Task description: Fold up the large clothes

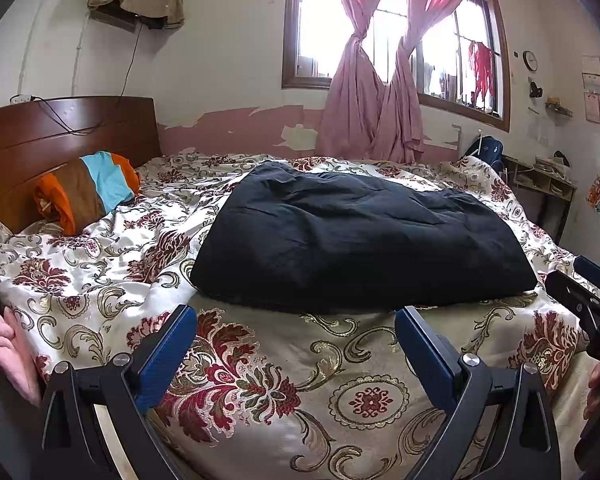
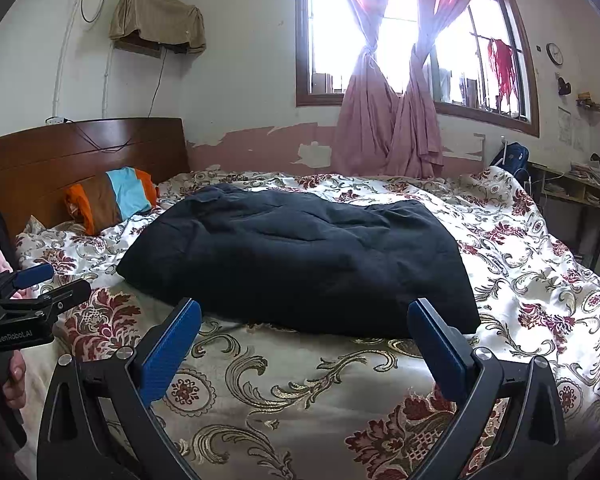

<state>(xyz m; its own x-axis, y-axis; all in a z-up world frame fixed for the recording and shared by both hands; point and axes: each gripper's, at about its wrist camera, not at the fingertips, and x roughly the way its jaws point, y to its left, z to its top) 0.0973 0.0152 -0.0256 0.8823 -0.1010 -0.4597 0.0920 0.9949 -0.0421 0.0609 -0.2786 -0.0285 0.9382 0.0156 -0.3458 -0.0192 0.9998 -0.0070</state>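
Your left wrist camera sits low at the near edge of the bed and faces forward between its own gripper's spread fingers, toward the window wall. Your right wrist camera faces the same way from a position further right. Both views share the dark garment, the headboard and the curtains. Each view catches the other gripper at its side edge.
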